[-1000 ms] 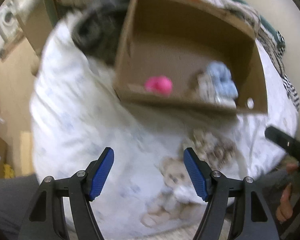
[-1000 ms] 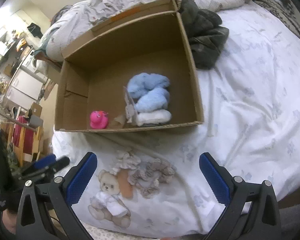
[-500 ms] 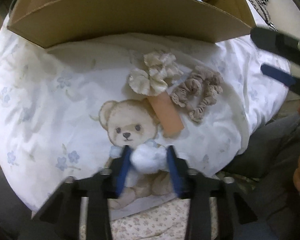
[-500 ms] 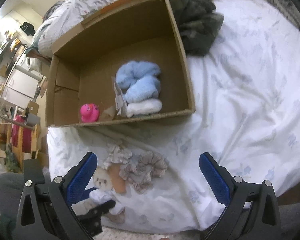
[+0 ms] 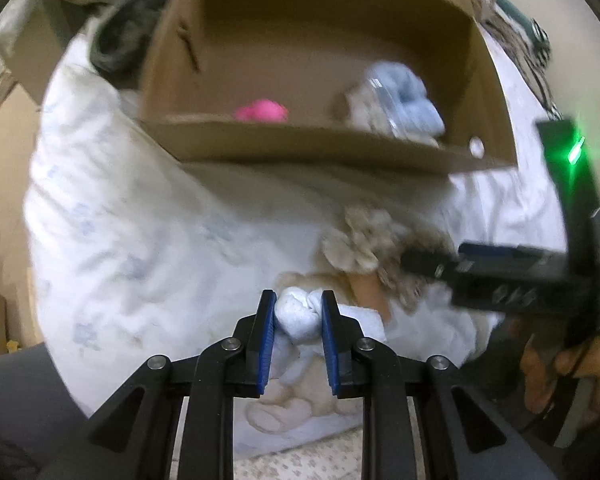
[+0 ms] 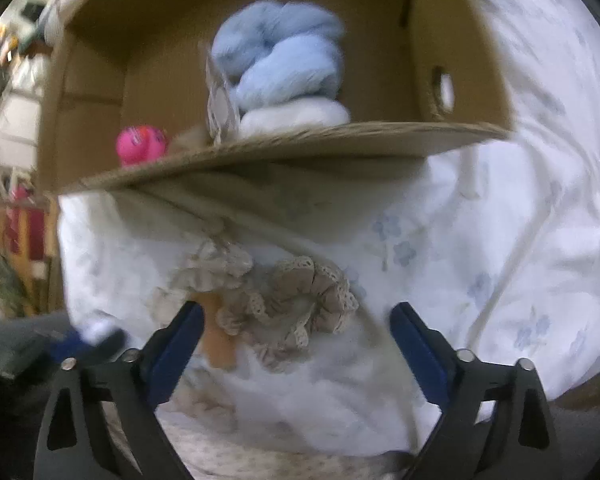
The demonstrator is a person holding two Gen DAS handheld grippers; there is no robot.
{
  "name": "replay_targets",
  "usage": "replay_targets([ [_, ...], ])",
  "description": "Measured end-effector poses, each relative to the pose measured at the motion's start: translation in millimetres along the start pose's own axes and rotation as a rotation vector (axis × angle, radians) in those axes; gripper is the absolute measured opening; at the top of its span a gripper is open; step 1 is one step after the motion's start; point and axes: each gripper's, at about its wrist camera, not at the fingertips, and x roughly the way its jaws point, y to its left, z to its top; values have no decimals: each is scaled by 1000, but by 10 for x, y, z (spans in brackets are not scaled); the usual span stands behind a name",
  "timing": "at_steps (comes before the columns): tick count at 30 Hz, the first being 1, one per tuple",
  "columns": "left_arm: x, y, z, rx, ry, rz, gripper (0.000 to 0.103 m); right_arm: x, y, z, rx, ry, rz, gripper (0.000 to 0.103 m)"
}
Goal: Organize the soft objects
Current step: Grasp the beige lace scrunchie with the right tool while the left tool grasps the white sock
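My left gripper [image 5: 298,312] is shut on a small white-blue soft ball [image 5: 298,316], held just above the bed sheet. My right gripper [image 6: 296,336] is open, low over a beige lace scrunchie [image 6: 300,304] that lies between its fingers. A cream scrunchie [image 6: 212,272] and a peach strip [image 6: 218,336] lie beside it. The cardboard box [image 6: 284,152] behind holds light blue and white soft rolls [image 6: 284,64] and a pink rubber duck [image 6: 140,144]. In the left wrist view, the box [image 5: 300,140] and the right gripper's body [image 5: 512,276] also show.
The white flowered sheet [image 6: 520,220] covers the bed around the box. Dark clothing [image 5: 116,44] lies at the box's far left corner. The person's hand [image 5: 560,376] holds the right gripper at the bed's near edge.
The left gripper closed on the soft ball and lifted it back from the sheet. The right gripper dropped low and forward over the beige scrunchie.
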Motion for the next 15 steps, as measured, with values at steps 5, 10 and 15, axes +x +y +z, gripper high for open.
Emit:
replay_targets([
  [5, -69, 168, 82, -46, -35, 18, 20, 158, 92, 12, -61, 24, -89, 66],
  [10, -145, 278, 122, -61, -52, 25, 20, 76, 56, -17, -70, -7, -81, 16],
  [15, -175, 301, 164, -85, -87, 42, 20, -199, -43, -99, -35, -91, -46, 14],
])
